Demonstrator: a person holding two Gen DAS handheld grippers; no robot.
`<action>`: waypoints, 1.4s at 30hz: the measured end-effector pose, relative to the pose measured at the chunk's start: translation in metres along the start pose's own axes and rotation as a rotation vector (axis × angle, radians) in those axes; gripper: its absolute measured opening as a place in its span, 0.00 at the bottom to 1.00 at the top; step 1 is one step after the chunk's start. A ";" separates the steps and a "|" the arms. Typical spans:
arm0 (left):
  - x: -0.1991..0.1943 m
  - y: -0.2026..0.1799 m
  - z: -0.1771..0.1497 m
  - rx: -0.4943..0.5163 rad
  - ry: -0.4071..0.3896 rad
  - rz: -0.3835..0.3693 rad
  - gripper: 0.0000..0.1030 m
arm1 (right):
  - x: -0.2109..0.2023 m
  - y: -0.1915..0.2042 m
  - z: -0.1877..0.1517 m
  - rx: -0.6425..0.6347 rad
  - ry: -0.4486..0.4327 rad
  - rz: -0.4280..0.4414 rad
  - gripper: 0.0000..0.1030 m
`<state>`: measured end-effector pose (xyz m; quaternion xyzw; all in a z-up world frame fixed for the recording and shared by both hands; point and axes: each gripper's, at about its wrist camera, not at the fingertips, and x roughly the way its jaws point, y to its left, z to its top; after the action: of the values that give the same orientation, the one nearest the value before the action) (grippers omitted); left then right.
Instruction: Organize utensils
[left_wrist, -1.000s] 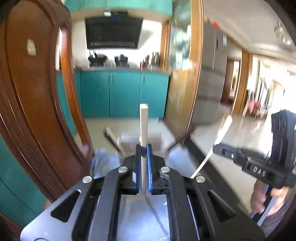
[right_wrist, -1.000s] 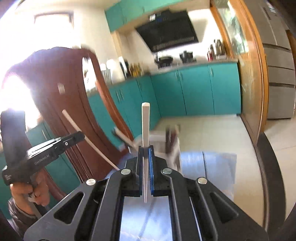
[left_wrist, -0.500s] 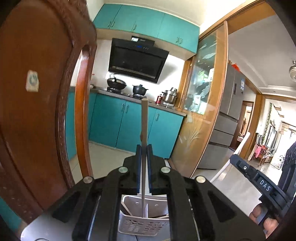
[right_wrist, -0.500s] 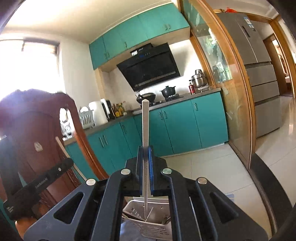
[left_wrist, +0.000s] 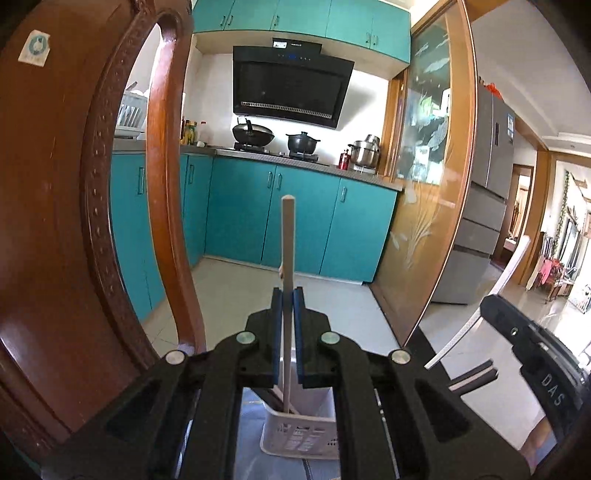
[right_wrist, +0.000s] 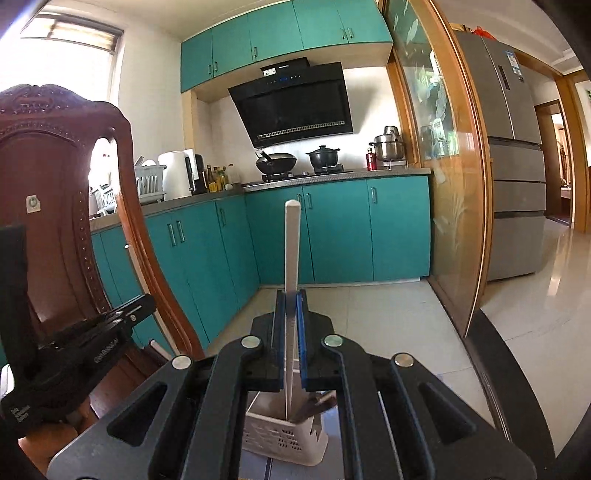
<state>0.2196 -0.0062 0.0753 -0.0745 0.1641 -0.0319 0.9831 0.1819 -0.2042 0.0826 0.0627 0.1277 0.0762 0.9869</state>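
Kitchen floor beyond; both grippers, left gripper (left_wrist: 287, 295) and right gripper (right_wrist: 291, 295), clamp utensils above basket (left_wrist: 295, 435).

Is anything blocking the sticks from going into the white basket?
Nothing visible does. The left gripper holds a wooden chopstick whose lower end already reaches into the white basket. The right gripper holds a white chopstick just above the basket's open top, beside dark utensils.

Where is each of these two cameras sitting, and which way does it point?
Left wrist: on the left gripper, looking along its fingers at the kitchen; its wooden stick over the white basket; right gripper at right.
Right wrist: on the right gripper, holding a white stick; left gripper at left.
Shared: basket, chair, stove hood.
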 end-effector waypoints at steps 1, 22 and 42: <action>0.000 -0.001 -0.003 0.006 0.004 0.002 0.06 | -0.002 -0.001 -0.004 -0.001 0.002 0.004 0.06; -0.036 -0.006 -0.043 0.154 -0.019 0.033 0.25 | -0.050 0.000 -0.024 -0.057 -0.073 0.030 0.35; -0.132 -0.001 -0.117 0.227 -0.066 0.074 0.96 | -0.133 -0.019 -0.112 -0.049 -0.084 -0.067 0.97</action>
<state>0.0569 -0.0116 0.0079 0.0426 0.1297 -0.0115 0.9906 0.0276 -0.2330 0.0044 0.0374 0.0861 0.0436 0.9946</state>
